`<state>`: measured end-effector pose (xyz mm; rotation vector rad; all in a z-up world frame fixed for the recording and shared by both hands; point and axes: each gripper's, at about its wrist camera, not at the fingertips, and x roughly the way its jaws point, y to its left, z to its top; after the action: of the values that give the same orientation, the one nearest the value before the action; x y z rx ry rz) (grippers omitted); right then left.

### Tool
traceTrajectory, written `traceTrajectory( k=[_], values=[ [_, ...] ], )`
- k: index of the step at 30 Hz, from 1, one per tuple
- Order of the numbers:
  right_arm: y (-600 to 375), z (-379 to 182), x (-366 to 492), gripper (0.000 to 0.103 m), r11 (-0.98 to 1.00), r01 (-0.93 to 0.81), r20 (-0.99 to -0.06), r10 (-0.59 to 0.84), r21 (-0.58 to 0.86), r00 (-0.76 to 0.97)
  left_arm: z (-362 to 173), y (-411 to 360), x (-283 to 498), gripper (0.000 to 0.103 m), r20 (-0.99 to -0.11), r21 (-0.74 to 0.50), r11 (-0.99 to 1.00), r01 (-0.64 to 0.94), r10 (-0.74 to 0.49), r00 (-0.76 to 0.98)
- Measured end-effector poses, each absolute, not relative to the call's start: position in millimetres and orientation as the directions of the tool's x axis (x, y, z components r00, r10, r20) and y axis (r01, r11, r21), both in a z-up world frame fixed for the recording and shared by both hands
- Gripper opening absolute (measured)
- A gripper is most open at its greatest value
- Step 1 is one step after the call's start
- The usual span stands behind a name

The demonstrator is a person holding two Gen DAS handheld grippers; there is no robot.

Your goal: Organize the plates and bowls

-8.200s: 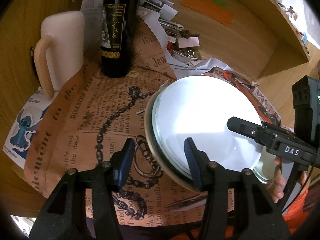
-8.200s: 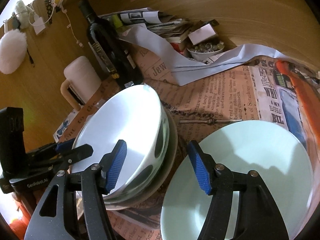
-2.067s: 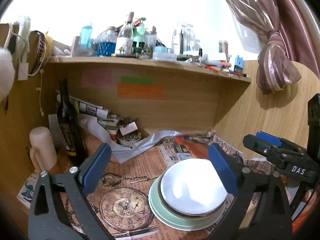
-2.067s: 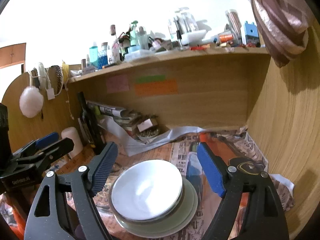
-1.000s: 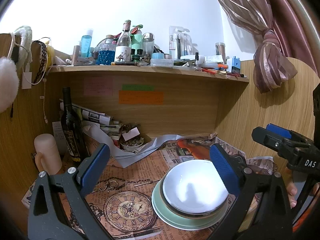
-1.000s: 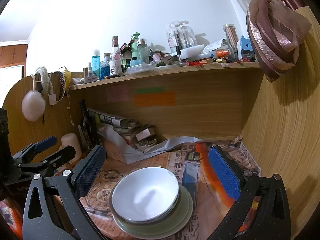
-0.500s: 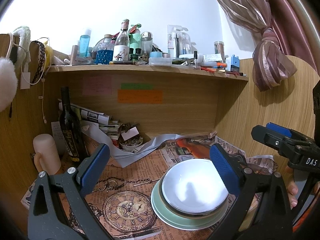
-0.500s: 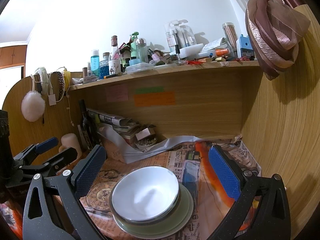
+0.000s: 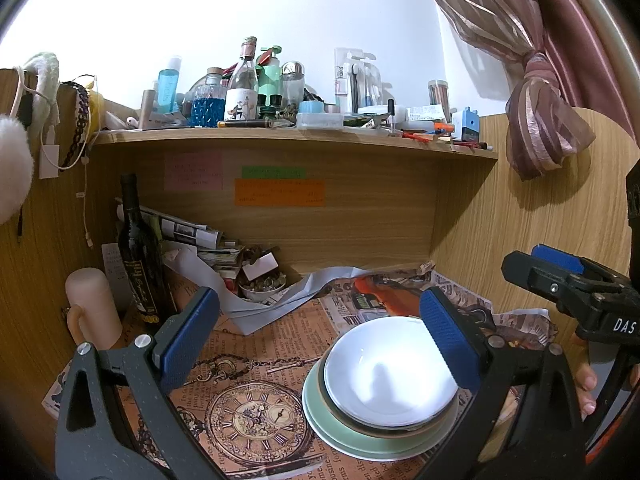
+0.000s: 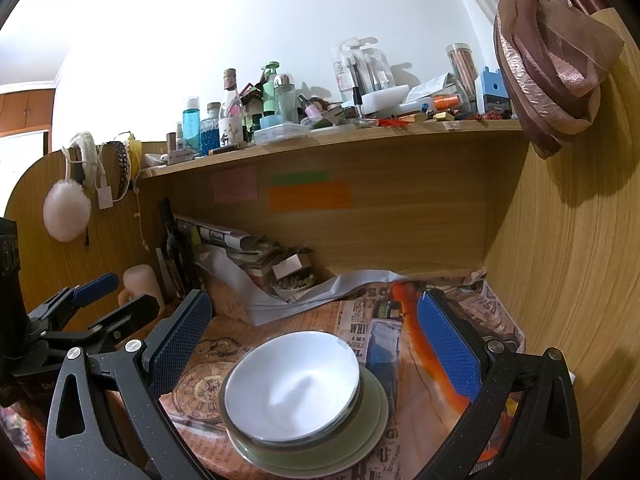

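Observation:
A white bowl (image 9: 390, 376) sits on top of a stack that ends in a pale green plate (image 9: 352, 442), on the newspaper-covered desk. The stack also shows in the right wrist view, bowl (image 10: 292, 384) on green plate (image 10: 372, 432). My left gripper (image 9: 320, 336) is open and empty, held back above the desk. My right gripper (image 10: 316, 340) is open and empty, also held back above the stack. Each gripper shows at the edge of the other's view.
A dark wine bottle (image 9: 140, 256) and a cream mug (image 9: 94, 308) stand at the back left. A small bowl of trinkets (image 9: 262, 290) and piled papers lie under the cluttered shelf (image 9: 296, 140). Wooden walls close in the left and right sides.
Eight seconds ago both grippers were low by the dishes, with a green plate apart from the bowl stack. Now the dishes form one stack and both grippers are drawn back, wide open; lately almost still.

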<state>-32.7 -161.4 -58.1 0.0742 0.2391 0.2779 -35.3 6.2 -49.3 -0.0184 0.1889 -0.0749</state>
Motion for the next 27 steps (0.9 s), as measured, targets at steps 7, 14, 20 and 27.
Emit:
traceTrajectory(
  k=[7, 14, 20, 27],
  values=[
    [-160.5, -58.2, -32.8, 0.103, 0.959, -0.262, -0.223, 0.280, 0.107, 0.934, -49.8, 5.4, -35.1, 0.103, -0.186, -0.023, 0.997, 0.073, -0.076, 0.980],
    [-160.6, -58.3, -33.0, 0.103, 0.960, -0.261, -0.224, 0.278, 0.106, 0.934, -49.9, 7.1, -32.6, 0.103, -0.186, -0.022, 0.996, 0.087, -0.089, 0.979],
    [-159.8, -58.3, -33.2, 0.103, 0.960, -0.259, -0.223, 0.277, 0.105, 0.935, -50.3, 7.8, -31.2, 0.103, -0.194, -0.024, 0.994, 0.108, -0.110, 0.975],
    [-158.6, -59.3, -32.2, 0.103, 0.961, -0.256, -0.230, 0.274, 0.107, 0.934, -52.1, 12.2, -30.6, 0.103, -0.198, -0.046, 0.991, 0.122, -0.129, 0.972]
  ],
)
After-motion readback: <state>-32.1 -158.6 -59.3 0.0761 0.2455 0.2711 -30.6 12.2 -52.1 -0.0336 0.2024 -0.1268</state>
